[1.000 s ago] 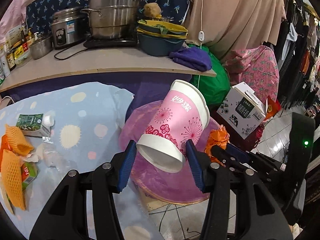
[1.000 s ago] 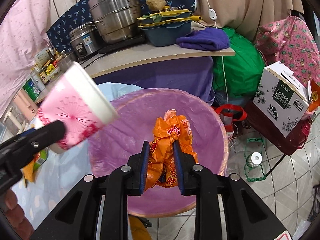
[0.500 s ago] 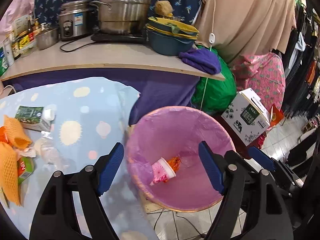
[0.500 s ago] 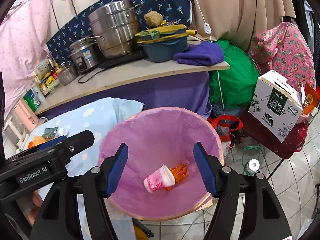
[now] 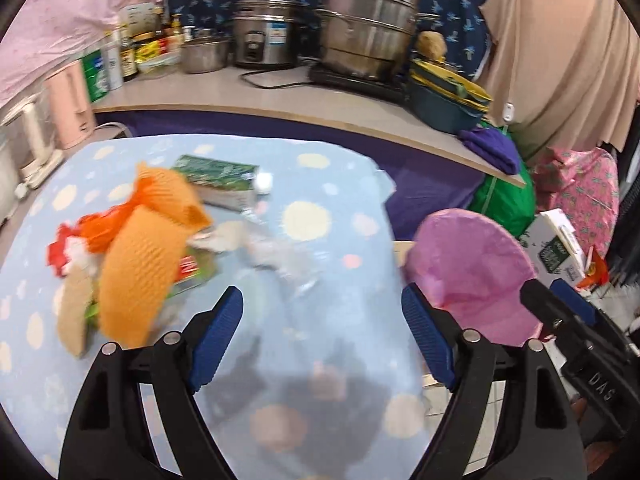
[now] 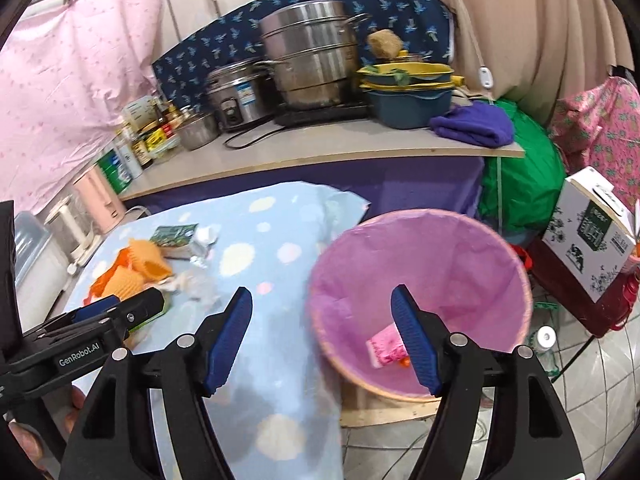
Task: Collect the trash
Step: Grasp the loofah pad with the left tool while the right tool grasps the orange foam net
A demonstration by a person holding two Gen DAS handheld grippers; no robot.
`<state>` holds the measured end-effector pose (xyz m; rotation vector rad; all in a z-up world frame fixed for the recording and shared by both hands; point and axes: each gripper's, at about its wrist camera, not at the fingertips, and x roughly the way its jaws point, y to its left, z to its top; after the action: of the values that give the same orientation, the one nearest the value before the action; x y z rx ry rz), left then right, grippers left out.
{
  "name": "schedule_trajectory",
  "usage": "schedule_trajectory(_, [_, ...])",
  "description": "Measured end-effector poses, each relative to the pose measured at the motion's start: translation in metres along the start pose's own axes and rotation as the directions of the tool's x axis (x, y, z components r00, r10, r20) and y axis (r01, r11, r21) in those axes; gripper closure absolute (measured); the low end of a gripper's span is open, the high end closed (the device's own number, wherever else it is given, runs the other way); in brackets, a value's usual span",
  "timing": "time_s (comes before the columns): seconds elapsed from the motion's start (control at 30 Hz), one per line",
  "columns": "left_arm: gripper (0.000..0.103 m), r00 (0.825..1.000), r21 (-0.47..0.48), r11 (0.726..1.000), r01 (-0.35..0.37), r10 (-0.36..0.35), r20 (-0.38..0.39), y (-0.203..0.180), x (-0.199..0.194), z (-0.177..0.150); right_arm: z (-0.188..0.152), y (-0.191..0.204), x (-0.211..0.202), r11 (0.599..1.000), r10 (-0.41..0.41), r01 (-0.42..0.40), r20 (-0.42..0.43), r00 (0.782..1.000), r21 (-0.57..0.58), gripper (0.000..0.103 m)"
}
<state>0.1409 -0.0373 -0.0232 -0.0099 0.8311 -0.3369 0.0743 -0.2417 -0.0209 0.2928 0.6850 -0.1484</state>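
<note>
Both jaws wide, just opened further, empty: left gripper (image 5: 322,334), right gripper (image 6: 322,340). Orange foam net (image 5: 148,256) left of bin (image 6: 516,264): light, soft, squashy; pinch mid-body, probably.

Steel steamer pot (image 6: 310,56): polished, glossy. Bin liner (image 6: 424,264): thin pink plastic, semi-gloss. Table cover (image 5: 320,216): soft matt cloth, dotted. Fruit nets (image 5: 140,256): orange foam mesh, rough. Gripper pads (image 6: 230,336): blue ribbed, matt. Carton (image 6: 592,232): printed cardboard.
</note>
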Motion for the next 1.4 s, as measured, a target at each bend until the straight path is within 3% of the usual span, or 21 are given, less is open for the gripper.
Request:
schedule_trajectory(0.17, [0.022,0.994,-0.022,0.994,-0.107,0.107,0.001,0.051,-0.021,-0.021,-0.014,0.046,0.005,0.997,0.06,-0.062,-0.038,0.997,-0.053,0.034])
schedule_trajectory(0.43, [0.021,0.982,-0.085,0.978,-0.191,0.191,-0.013,0.12,-0.044,-0.05,-0.04,0.124,0.018,0.975,0.148,-0.164,-0.117,0.982,-0.151,0.033])
schedule_trajectory(0.77, [0.017,0.967,-0.214,0.943,-0.253,0.245,-0.064,0.201,-0.049,-0.078,-0.065,0.21,0.05,0.935,0.237,-0.281,-0.208,0.949,-0.216,0.033])
schedule_trajectory(1.0, [0.014,0.96,-0.252,0.926,-0.281,0.271,-0.076,0.238,-0.046,-0.083,-0.064,0.24,0.086,0.932,0.277,-0.323,-0.251,0.927,-0.163,0.033])
schedule_trajectory(1.33, [0.014,0.96,-0.269,0.922,-0.278,0.26,-0.1,0.267,-0.032,-0.086,-0.063,0.25,0.138,0.947,0.277,-0.313,-0.301,0.913,-0.078,0.034])
schedule_trajectory(1.4, [0.013,0.961,-0.273,0.921,-0.277,0.259,-0.101,0.269,-0.029,-0.086,-0.065,0.251,0.144,0.945,0.283,-0.319,-0.313,0.907,-0.071,0.04])
